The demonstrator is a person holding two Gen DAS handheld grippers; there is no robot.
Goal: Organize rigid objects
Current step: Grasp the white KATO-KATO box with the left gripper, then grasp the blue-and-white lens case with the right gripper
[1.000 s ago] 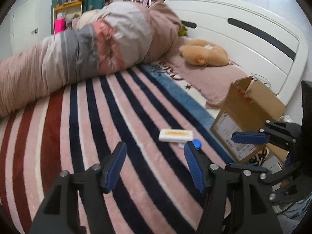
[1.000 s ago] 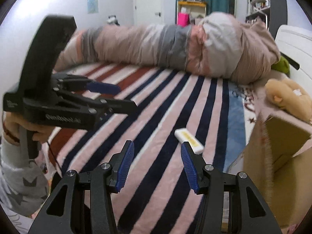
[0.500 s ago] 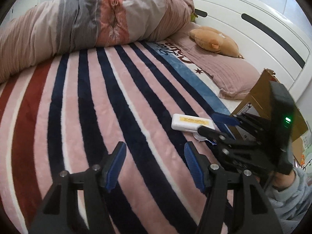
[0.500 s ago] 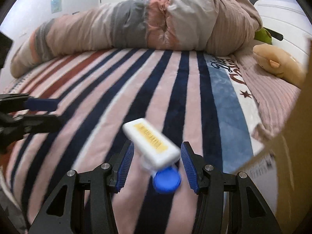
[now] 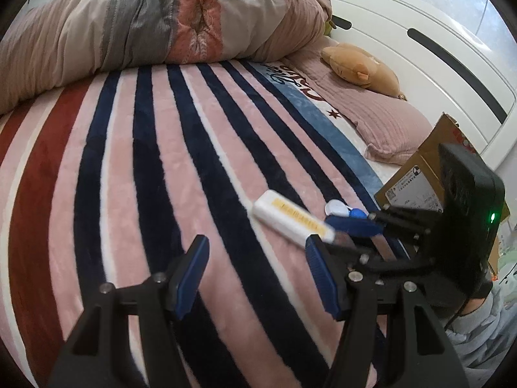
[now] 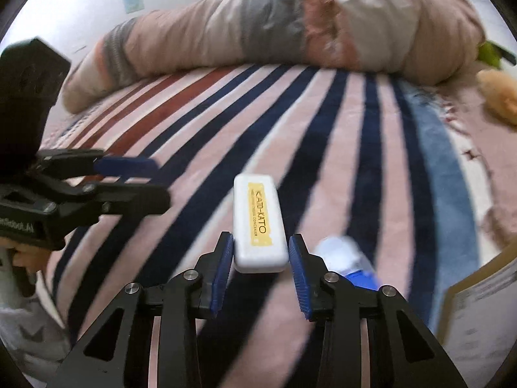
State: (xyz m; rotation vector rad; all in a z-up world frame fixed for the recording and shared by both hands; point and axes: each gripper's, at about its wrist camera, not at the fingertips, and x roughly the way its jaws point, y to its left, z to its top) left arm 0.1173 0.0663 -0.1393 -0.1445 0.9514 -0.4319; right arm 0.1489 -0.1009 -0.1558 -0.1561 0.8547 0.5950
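A white box with a yellow label [image 6: 259,223] lies on the striped blanket [image 6: 323,123]. Its near end sits between the fingertips of my right gripper [image 6: 260,252], whose jaws stand close on either side with small gaps. In the left wrist view the box [image 5: 292,220] lies just ahead of my left gripper [image 5: 255,258], which is open and empty, and the right gripper [image 5: 342,229] reaches it from the right. A small white bottle with a blue cap [image 6: 352,265] lies beside the box, right of the right fingers; it also shows in the left wrist view [image 5: 344,210].
An open cardboard box [image 5: 429,174] stands at the bed's right edge. A rolled duvet [image 5: 145,29] lies across the far side. A pink pillow [image 5: 374,119] with a plush toy [image 5: 358,68] lies by the white headboard [image 5: 420,48].
My right gripper has moved forward so the white box's end is now between its fingers, and the jaws have narrowed. My left gripper has moved closer to the box.
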